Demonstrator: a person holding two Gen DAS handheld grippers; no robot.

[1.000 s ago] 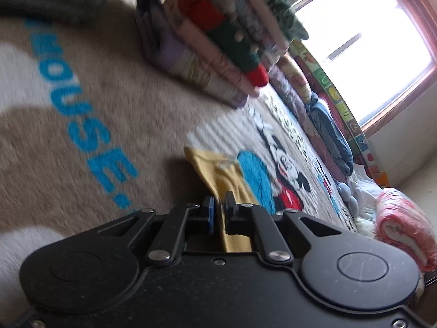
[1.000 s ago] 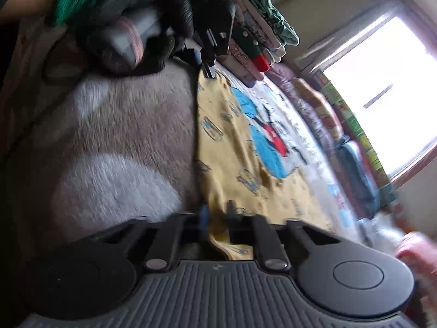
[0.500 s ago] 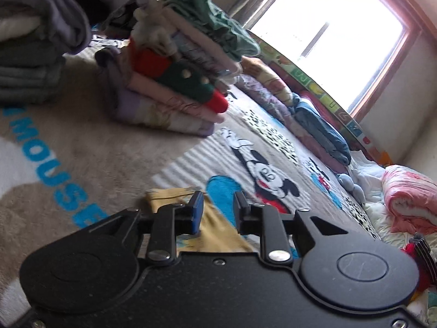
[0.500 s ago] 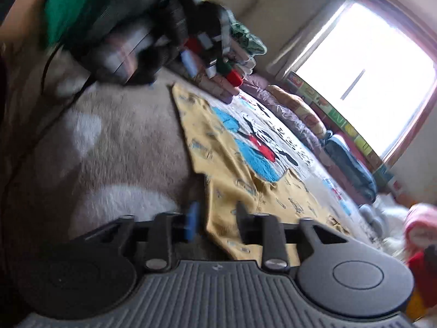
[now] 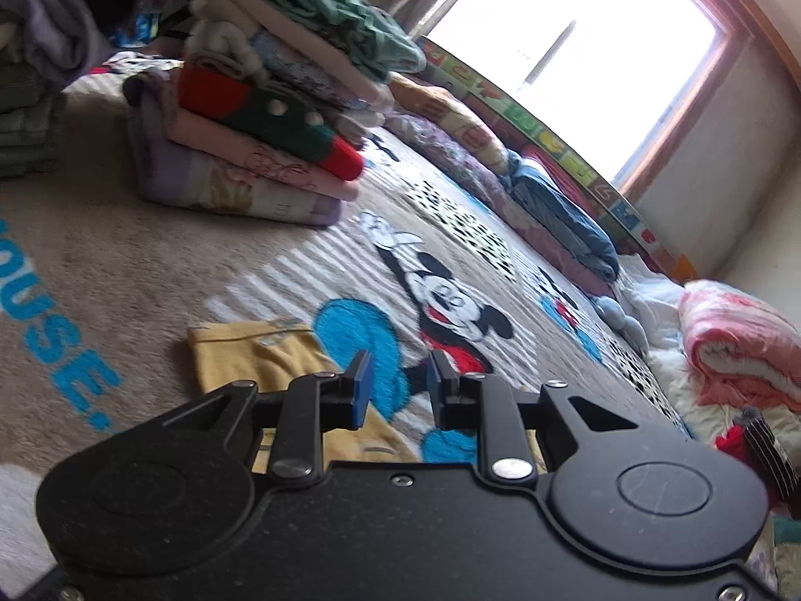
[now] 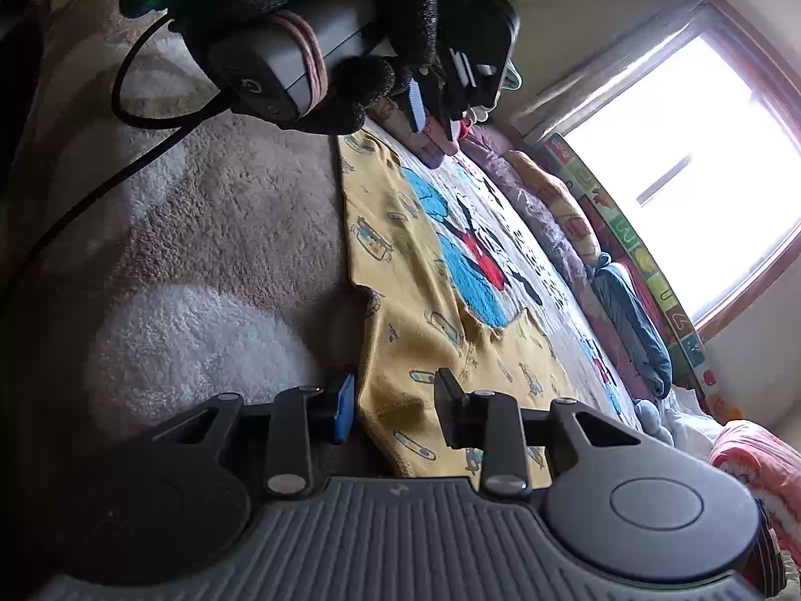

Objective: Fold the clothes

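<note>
Blanket [image 5: 150, 260] with cartoon mouse print covers the bed. Stack of folded clothes [image 5: 260, 115] sits at its far end. Yellow garment [image 6: 400, 260] lies flat on the blanket, spread between both tools. Right tool [image 6: 395, 408] released, jaws apart, garment hem between them, not pinched. Left tool [image 5: 395, 390] released, above the garment's corner, nothing gripped.

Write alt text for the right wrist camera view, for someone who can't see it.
The right gripper, jaws apart, hovers over the near edge of a yellow printed garment spread flat on a cartoon mouse blanket. Past its far end, a gloved hand holds the left gripper above it, beside a bright window.
</note>
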